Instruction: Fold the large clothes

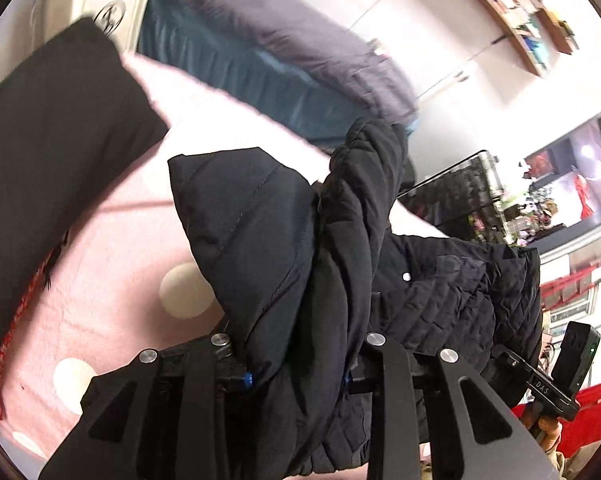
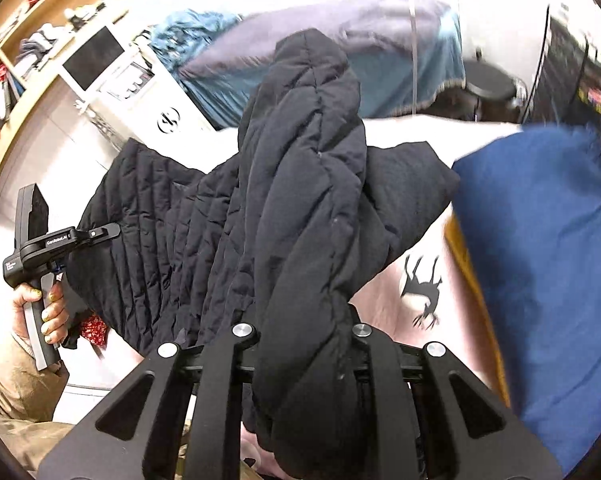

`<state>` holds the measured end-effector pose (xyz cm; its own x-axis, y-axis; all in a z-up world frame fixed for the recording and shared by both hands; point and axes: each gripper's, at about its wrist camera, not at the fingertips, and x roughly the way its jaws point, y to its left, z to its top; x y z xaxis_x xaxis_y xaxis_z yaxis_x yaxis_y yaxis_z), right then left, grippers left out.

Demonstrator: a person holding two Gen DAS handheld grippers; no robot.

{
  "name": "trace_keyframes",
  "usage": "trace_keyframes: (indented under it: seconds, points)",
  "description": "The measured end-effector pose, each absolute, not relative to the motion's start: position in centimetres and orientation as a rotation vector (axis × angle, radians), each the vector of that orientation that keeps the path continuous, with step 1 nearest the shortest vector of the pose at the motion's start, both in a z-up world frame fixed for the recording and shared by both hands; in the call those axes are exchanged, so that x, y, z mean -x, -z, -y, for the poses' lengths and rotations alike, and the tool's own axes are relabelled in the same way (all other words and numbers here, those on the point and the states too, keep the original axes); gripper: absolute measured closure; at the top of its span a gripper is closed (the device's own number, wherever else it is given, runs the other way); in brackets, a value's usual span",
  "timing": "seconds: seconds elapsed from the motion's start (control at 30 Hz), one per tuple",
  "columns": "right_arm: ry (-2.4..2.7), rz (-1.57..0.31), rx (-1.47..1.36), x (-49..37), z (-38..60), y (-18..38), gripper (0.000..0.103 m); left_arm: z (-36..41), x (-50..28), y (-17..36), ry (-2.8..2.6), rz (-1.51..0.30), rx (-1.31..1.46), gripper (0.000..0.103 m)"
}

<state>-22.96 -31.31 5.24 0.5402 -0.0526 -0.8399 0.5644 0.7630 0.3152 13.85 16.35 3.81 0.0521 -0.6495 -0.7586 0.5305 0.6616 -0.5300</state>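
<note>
Black quilted jacket (image 2: 300, 184) bunched and lifted off the bed, its lower part draped over the pink spotted bedspread (image 1: 112, 272). Left gripper (image 1: 296, 360) jaws narrowed onto a thick fold of it; right gripper (image 2: 300, 344) jaws likewise clamped on a padded roll. Bedspread carries white dots and a black animal print (image 2: 422, 288). Blue cushion (image 2: 540, 260) sits on the bed just beside the jacket; black fabric (image 1: 52, 152) lies at the other side. Beyond: second bed with grey-purple duvet (image 1: 292, 44) over teal sheet, white cabinet (image 2: 164, 108), wooden shelves (image 1: 516, 8) on a pale wall, a screen (image 1: 572, 176), red rack (image 1: 572, 284).
</note>
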Motion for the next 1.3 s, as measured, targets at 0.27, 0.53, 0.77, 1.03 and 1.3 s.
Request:
trace_keyframes:
  seconds: [0.27,0.53,0.77,1.03,1.3]
  points:
    - [0.470,-0.768,-0.534,28.7,32.3,-12.4,0.087,-10.6,-10.6,-12.9,1.069,-1.021,0.034,0.075]
    - [0.796,-0.590,-0.610,41.8,36.3,-17.1,0.087,4.7,-3.2,-17.3,1.395,-0.923,-0.095,0.075]
    - [1.211,-0.475,-0.890,58.6,38.0,-14.7,0.087,21.8,6.4,-13.1,1.642,-1.047,-0.257,0.075]
    - [1.432,-0.485,-1.230,68.7,38.0,-5.0,0.063,33.4,11.7,-3.9,1.391,-1.054,-0.635,0.041]
    - [1.592,-0.601,-1.363,71.1,40.0,-2.5,0.021,31.5,6.9,-3.9,1.240,-1.006,-0.627,0.006]
